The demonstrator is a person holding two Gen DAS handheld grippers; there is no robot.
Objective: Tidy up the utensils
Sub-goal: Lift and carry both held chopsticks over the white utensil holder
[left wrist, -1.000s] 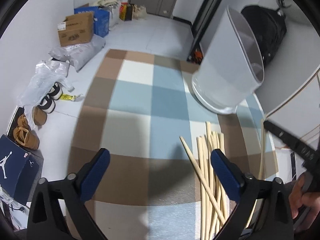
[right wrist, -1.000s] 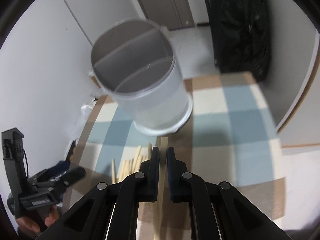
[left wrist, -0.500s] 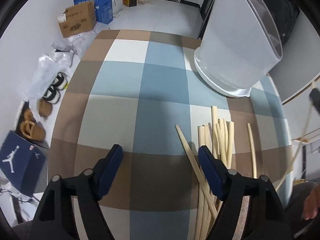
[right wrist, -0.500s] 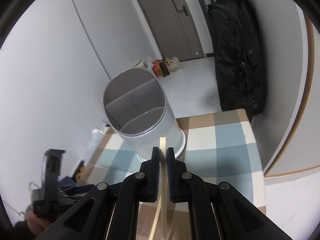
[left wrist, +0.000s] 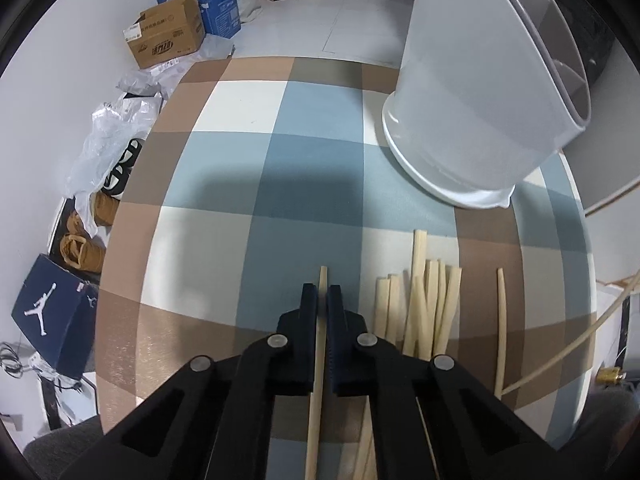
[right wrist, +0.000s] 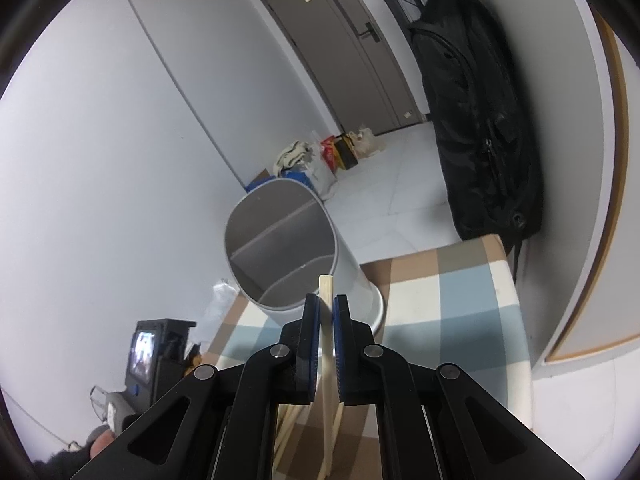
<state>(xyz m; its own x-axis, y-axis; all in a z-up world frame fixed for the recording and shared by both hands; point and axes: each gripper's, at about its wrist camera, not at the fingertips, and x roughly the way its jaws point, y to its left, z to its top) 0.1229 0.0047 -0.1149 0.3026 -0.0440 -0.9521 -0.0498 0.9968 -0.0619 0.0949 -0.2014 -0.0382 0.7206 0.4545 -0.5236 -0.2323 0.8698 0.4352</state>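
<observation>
A white utensil holder (left wrist: pixel 476 120) with inner dividers stands at the far right of a checked tablecloth (left wrist: pixel 248 184); it also shows in the right wrist view (right wrist: pixel 288 256). Several pale wooden chopsticks (left wrist: pixel 428 304) lie loose on the cloth in front of it. My left gripper (left wrist: pixel 322 300) is shut on one chopstick (left wrist: pixel 318 360) low over the cloth. My right gripper (right wrist: pixel 328 312) is shut on another chopstick (right wrist: pixel 327 320), held raised above the table, its tip near the holder's rim.
The table's right edge (left wrist: pixel 588 320) is near the chopstick pile. On the floor to the left are cardboard boxes (left wrist: pixel 168 40), plastic bags (left wrist: pixel 112 128), shoes (left wrist: pixel 80 240) and a blue shoebox (left wrist: pixel 52 320). A black bag (right wrist: pixel 480 120) hangs by the wall.
My left gripper moved to the loose chopsticks and closed on one; it was open before. My right gripper rose higher with its chopstick, now looking down on the holder from farther away.
</observation>
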